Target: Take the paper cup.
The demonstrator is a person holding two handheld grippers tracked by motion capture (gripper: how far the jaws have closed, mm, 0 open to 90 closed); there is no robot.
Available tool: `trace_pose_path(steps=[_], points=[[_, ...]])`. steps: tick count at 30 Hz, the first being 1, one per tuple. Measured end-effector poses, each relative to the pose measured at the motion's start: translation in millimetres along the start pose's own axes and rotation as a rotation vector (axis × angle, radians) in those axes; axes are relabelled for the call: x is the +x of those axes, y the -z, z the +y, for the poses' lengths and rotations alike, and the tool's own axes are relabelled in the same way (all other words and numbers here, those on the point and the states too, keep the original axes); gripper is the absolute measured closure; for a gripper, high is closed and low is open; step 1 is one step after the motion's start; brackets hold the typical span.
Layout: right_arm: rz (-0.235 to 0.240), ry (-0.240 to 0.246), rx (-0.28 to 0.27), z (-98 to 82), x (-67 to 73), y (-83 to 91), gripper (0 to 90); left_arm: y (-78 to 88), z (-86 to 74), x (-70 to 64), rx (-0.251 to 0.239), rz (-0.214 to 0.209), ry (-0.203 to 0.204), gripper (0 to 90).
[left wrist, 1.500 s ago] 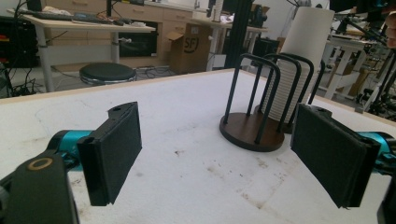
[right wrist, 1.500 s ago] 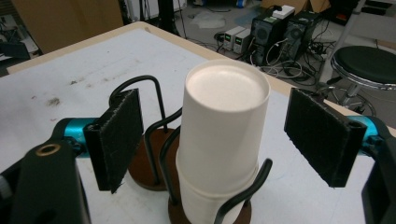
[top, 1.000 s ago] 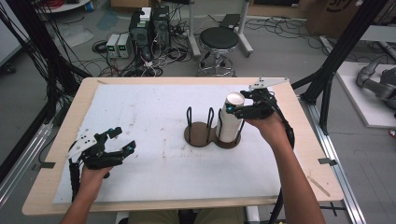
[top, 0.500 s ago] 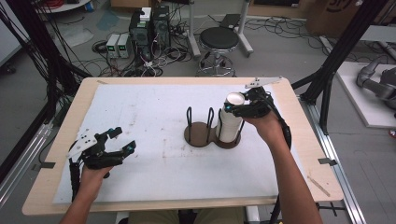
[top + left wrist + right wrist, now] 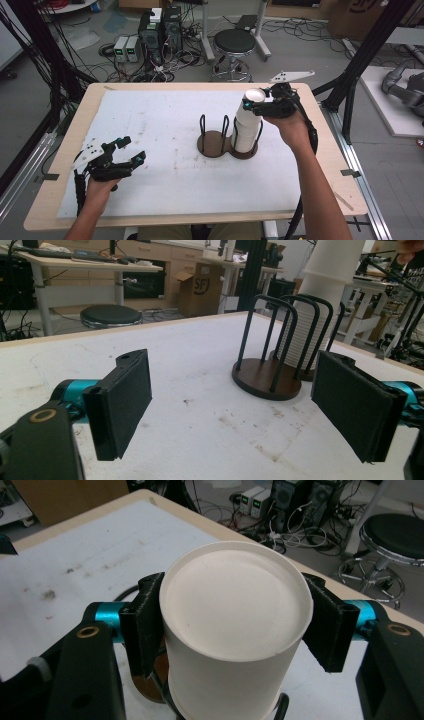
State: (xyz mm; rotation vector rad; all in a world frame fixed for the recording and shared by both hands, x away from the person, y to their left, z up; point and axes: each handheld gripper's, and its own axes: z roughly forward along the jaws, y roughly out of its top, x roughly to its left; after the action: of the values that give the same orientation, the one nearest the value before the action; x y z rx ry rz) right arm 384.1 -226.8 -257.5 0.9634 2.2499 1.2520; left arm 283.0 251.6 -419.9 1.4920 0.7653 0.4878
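The right gripper (image 5: pixel 232 625) has just been closing, and its fingers (image 5: pixel 145 625) are now clamped on either side of the top paper cup (image 5: pixel 235 615), which sits upside down between the pads with its flat base facing up. That cup caps the white cup stack (image 5: pixel 246 135) standing in the right-hand bay of the dark wire holder (image 5: pixel 220 142), directly below the fingers. The step in hand looks like peeling one cup off the stack, so the lift should go straight up along the stack's axis; any sideways pull would likely drag the cups beneath against the wire hoops or bring the holder along. Squeeze only lightly, since thin paper walls dent easily. Over on the near left of the table (image 5: pixel 150 125), the left gripper (image 5: pixel 125 152) hovers with fingers (image 5: pixel 122 405) wide apart and nothing between them, well clear of the holder, free to steady the base if the stack starts rising too.
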Motion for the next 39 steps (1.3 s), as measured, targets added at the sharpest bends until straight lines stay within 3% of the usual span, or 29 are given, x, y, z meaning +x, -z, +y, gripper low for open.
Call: trace_pose_path(steps=[9, 19, 33, 39], points=[[-0.025, 0.025, -0.082, 18.1, 7.3, 31.7, 33.7, 0.3, 0.2, -0.8, -0.003, -0.014, 0.002, 16.4], [-0.029, 0.043, -0.130, 22.0, 11.5, 61.6, 33.7, -0.9, 0.0, -2.8, -0.002, -0.026, 0.004, 16.4], [0.028, 0.080, -0.168, -14.7, 37.1, 92.3, 33.8, -3.3, -0.7, -6.0, -0.002, -0.048, 0.005, 16.1], [0.073, 0.089, -0.143, -40.7, 50.3, 92.2, 33.8, -5.1, -0.9, -7.6, -0.004, -0.056, 0.017, 15.1]])
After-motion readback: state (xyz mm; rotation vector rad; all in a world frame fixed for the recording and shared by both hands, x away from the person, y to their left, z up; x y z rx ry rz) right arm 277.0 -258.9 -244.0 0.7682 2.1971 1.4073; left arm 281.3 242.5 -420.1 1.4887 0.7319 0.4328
